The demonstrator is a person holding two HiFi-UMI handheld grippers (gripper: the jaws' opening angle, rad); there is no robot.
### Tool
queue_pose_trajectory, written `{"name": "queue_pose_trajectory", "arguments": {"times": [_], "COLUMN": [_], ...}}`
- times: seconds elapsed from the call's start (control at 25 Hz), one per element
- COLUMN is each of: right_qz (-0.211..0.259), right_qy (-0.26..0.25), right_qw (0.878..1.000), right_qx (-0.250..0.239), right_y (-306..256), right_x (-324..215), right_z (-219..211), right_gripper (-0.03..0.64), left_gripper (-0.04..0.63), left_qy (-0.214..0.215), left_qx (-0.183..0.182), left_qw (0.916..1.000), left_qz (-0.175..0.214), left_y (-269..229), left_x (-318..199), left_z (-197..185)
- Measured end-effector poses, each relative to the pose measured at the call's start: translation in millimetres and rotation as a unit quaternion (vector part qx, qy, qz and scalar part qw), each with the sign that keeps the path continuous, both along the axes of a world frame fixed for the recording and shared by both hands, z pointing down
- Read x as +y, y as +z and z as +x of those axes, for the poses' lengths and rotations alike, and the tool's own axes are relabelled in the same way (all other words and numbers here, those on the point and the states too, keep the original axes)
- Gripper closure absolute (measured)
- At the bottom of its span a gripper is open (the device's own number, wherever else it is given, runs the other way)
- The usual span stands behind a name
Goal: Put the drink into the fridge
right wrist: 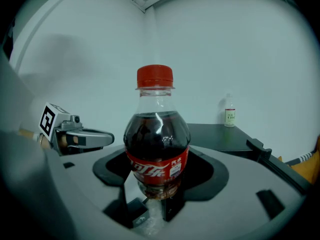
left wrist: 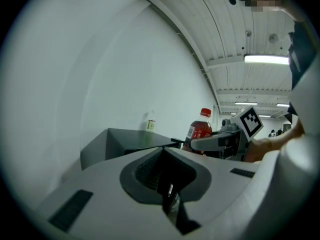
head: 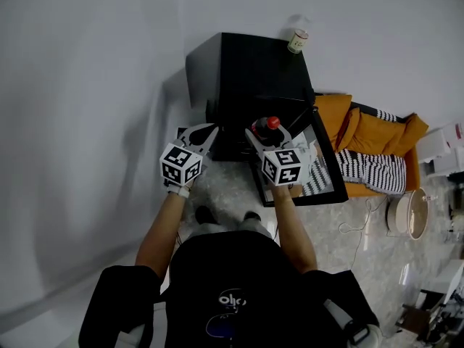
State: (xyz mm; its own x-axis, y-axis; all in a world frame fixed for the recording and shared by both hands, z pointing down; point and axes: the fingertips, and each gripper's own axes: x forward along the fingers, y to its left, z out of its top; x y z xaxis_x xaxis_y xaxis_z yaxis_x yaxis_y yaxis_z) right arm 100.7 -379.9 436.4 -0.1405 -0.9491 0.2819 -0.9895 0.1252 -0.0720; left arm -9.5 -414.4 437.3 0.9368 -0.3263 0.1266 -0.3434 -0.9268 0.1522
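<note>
While your right gripper hangs just in front of the black box-shaped fridge, its fingers are clamped on the lower body of the clear plastic cola bottle with a red cap and red label. That drink stands upright between the fingers, with its base low in the gap and its neck and cap well above them. It is held in the air, outside the fridge. Your left gripper sits beside the right one at about the same height, fingers closed together on nothing. You have one cola bottle, one fridge with its door swung open, and one small pale bottle standing upright on the fridge's top, well apart from both grippers.
</note>
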Motion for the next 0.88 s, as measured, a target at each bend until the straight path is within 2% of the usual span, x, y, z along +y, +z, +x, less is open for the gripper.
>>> {"name": "queue_pose_trajectory", "arguments": {"times": [0.88], "right_qz": [-0.011], "right_qy": [-0.026], "right_qw": [1.0], "right_qx": [-0.004], "right_y": [9], "right_x": [-29], "right_z": [56], "right_gripper": [0.302], "left_gripper": [0.589], "left_qy": [-0.015], "left_qx": [-0.018], "left_qw": [0.9997], "left_qz": [0.001], "left_y": [7], "left_x": [-22], "left_z": [61]}}
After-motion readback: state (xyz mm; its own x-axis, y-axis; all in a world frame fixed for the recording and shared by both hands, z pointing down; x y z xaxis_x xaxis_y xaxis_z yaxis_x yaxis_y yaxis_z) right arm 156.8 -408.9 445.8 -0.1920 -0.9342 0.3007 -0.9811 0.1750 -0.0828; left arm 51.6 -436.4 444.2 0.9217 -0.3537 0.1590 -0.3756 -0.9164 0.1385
